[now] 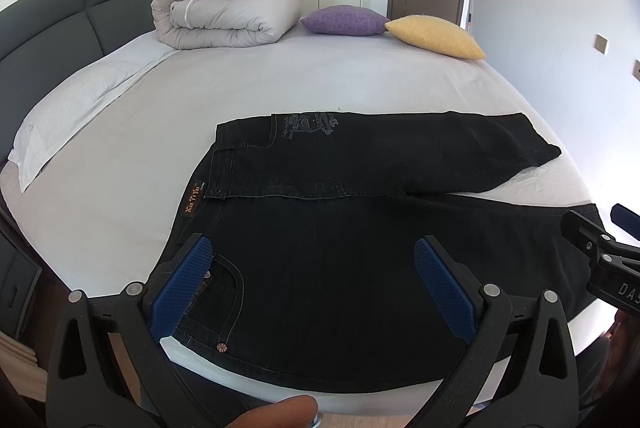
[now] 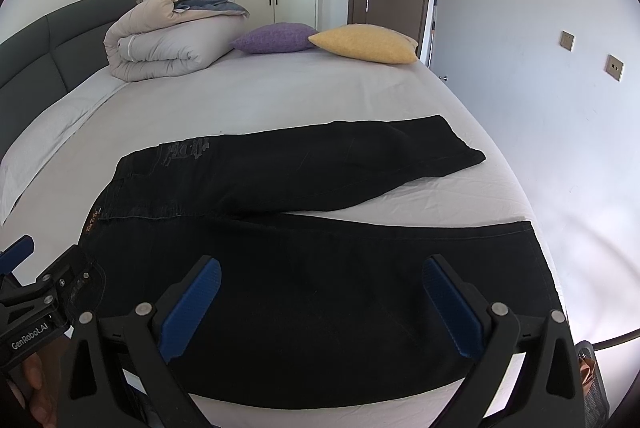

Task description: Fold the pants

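Black jeans (image 1: pixel 360 163) lie flat on the white bed (image 1: pixel 280 83), waistband to the left, legs spread apart to the right. My left gripper (image 1: pixel 312 252) is open and empty, hovering over the near hip and pocket. My right gripper (image 2: pixel 320 268) is open and empty above the near leg of the jeans (image 2: pixel 340 288). The far leg (image 2: pixel 360 155) angles away toward the bed's right edge. Each gripper shows at the edge of the other's view: the right one (image 1: pixel 608 260), the left one (image 2: pixel 44 292).
A folded duvet (image 1: pixel 228 11), a purple cushion (image 1: pixel 344 20) and a yellow cushion (image 1: pixel 436 35) sit at the far side of the bed. A white pillow (image 1: pixel 68 107) and grey headboard (image 1: pixel 48 15) are on the left. A wall (image 2: pixel 540 107) runs along the right.
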`<action>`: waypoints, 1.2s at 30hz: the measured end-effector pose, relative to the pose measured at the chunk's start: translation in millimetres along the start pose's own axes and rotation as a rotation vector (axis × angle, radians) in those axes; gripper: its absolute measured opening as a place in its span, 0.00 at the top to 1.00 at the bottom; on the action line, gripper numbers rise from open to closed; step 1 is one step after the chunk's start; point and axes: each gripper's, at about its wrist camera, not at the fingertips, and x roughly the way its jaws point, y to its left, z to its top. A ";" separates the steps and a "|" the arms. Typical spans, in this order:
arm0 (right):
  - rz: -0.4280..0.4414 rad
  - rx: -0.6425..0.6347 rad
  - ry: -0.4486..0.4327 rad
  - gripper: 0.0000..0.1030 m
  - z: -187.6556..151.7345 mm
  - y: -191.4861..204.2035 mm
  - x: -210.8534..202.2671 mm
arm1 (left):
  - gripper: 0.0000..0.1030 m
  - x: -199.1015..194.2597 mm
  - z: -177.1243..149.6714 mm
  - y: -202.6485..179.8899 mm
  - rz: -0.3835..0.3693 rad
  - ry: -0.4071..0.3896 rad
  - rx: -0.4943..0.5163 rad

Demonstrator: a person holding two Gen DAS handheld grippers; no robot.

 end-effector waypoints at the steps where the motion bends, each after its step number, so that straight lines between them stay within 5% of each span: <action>1: 0.000 -0.001 0.000 0.00 -1.4 0.6 0.6 | 0.00 0.7 -0.8 0.2 0.000 0.001 0.000; 26: 0.007 -0.020 0.020 0.00 -5.9 9.9 5.3 | 0.00 12.4 -6.8 0.3 0.025 0.017 0.025; 36: 0.069 -0.101 0.068 0.00 11.2 18.0 42.5 | 0.00 61.3 2.3 29.8 -0.028 0.010 0.038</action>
